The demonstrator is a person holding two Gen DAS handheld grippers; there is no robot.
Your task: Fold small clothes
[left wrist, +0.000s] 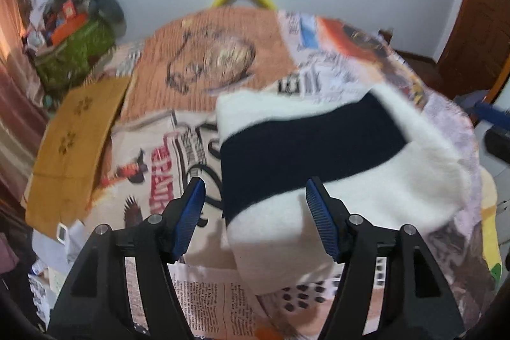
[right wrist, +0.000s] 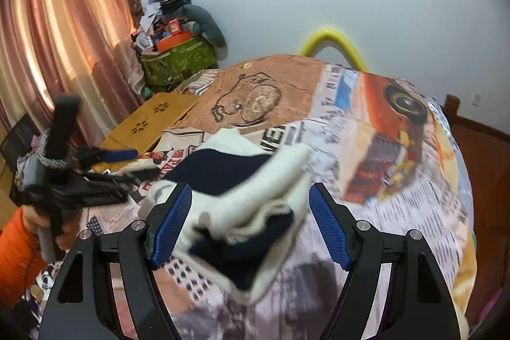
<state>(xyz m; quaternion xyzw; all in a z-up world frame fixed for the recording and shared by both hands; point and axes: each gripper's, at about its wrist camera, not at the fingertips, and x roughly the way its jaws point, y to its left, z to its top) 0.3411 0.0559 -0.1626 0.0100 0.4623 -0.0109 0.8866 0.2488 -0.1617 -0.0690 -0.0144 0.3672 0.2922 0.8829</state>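
Lying on the bed [left wrist: 223, 59], a white-and-navy garment [left wrist: 318, 142] is seen; left gripper [left wrist: 255, 212] and right gripper [right wrist: 250, 223] are held open, gripping nothing.

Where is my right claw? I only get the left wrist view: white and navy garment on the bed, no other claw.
Observer: The right claw hangs over the garment's bunched near end, jaws open.
Operator: Is it clamping the cloth?
Observer: Cloth sits between the jaws, but a gap shows beside one pad, so no clamp.
Operator: Can you see my left claw?
Observer: Yes, the left claw is left of the garment, held by a hand with an orange sleeve.
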